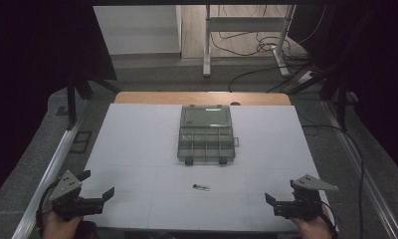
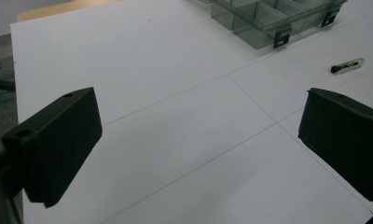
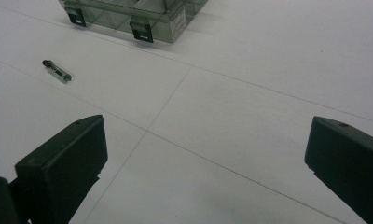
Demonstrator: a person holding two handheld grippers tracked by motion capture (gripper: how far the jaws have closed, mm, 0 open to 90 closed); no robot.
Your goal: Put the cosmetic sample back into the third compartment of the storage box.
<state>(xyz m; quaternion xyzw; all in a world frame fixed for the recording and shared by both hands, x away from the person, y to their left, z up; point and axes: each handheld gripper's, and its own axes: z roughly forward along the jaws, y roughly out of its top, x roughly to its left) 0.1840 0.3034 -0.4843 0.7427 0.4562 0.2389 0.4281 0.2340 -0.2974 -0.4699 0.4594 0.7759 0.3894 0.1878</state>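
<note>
Clear plastic box (image 1: 206,133) waits open, nothing started.
We hold left tool (image 1: 95,195) and right tool (image 1: 278,203) apart, empty, at the desk's (image 1: 137,149) near corners; the small vial (image 1: 201,187) lies mid-desk near the front edge, still to pick.

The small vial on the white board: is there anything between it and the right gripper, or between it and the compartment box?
Nothing visible blocks either path. The small vial lies alone on the white board. Bare board separates it from the open right gripper and from the open compartment box behind it.
</note>
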